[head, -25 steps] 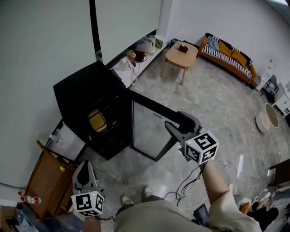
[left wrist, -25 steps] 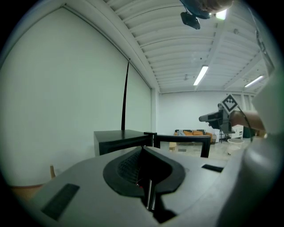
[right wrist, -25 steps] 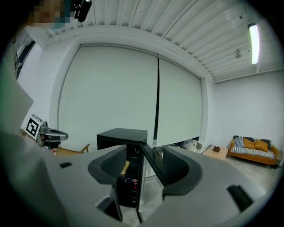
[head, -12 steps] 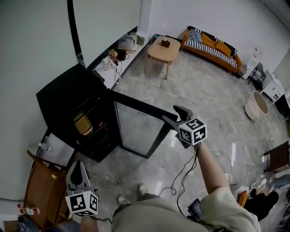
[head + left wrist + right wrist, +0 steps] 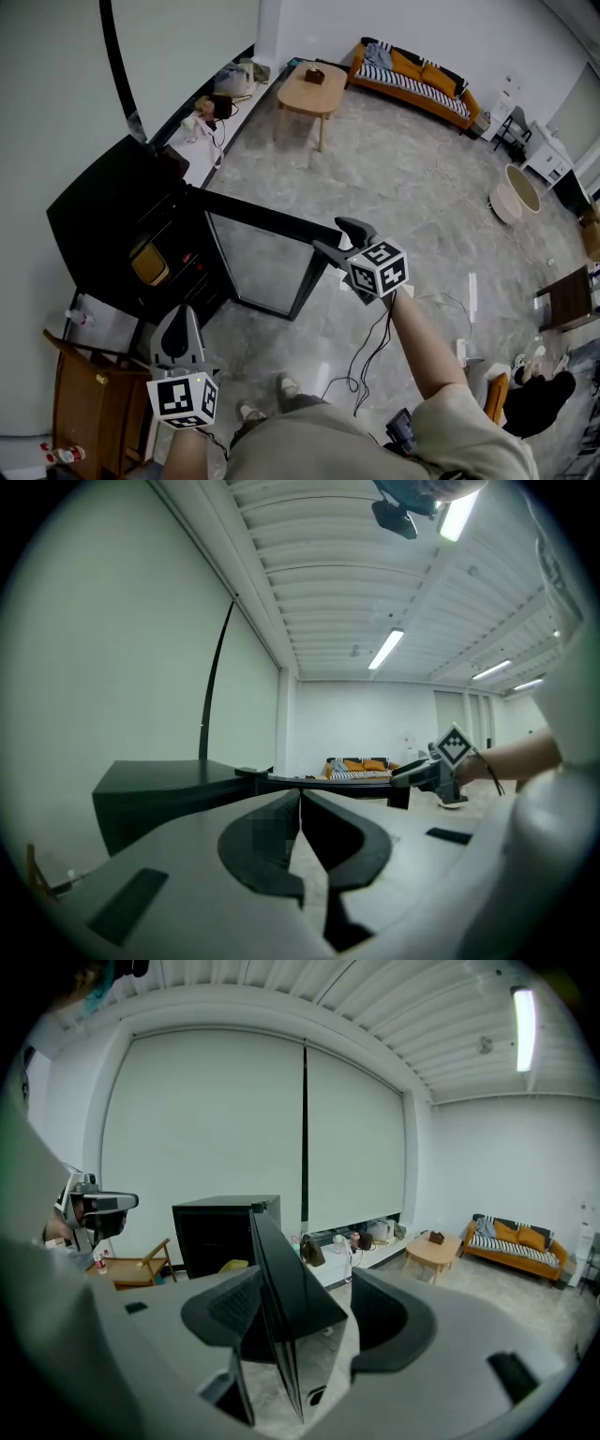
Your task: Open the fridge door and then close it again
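The black fridge [image 5: 103,216] stands at the left by the wall. Its glass door [image 5: 258,258] is swung wide open toward the room. My right gripper [image 5: 336,239] is at the top corner of the door's free edge. In the right gripper view the door's edge [image 5: 281,1307] stands between the jaws, which are spread wide, with a gap on the right side. My left gripper [image 5: 178,333] hangs low near the fridge's front corner, shut and empty. In the left gripper view its fingers [image 5: 323,827] meet, with the fridge [image 5: 159,789] beyond them.
A yellow item [image 5: 150,262] lies on a shelf inside the fridge. A wooden chair [image 5: 84,394] stands at the lower left. A cable [image 5: 370,347] trails on the floor by my feet. A round coffee table [image 5: 305,94] and an orange sofa [image 5: 412,75] are farther back.
The left gripper has moved forward toward the fridge. The right gripper has sunk a little and stays at the door's free edge. The door's angle looks the same.
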`<action>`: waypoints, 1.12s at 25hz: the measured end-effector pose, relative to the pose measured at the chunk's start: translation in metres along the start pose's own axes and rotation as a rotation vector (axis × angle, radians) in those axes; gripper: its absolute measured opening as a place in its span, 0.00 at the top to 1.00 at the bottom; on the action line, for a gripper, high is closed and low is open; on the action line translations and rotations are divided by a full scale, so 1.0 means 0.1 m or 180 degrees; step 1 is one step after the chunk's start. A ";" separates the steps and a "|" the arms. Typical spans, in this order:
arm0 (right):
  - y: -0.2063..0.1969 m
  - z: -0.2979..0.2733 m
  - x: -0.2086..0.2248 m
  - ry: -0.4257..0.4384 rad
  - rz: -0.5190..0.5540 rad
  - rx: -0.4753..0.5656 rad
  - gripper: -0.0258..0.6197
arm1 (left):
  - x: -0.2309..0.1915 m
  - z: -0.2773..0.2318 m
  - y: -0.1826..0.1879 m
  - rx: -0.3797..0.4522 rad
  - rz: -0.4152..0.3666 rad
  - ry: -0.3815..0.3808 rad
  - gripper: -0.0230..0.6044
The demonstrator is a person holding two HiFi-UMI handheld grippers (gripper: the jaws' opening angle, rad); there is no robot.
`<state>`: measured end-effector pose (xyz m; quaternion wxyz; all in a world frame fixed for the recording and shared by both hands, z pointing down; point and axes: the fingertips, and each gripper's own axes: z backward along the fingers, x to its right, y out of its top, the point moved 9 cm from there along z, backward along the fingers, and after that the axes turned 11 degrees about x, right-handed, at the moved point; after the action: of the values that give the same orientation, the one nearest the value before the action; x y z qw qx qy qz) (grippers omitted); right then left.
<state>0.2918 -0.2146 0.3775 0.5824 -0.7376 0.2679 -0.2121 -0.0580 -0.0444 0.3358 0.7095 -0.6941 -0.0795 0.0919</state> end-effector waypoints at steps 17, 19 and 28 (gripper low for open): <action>-0.16 0.03 0.05 0.0083 -0.0090 0.0072 0.56 | 0.47 -0.46 -0.07 -0.0082 -0.0263 -0.0339 0.95; -0.15 0.04 0.04 0.0084 -0.0089 0.0059 0.56 | 0.48 -0.45 -0.05 -0.0064 -0.0373 -0.0350 0.95; -0.12 0.16 -0.19 0.0165 -0.0030 -0.0065 0.58 | 0.36 -0.36 -0.09 -0.0160 -0.0145 -0.0271 0.95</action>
<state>0.2889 -0.1885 0.3860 0.5667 -0.7391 0.2815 -0.2311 -0.0139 -0.0712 0.3434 0.6898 -0.7052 -0.1277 0.1032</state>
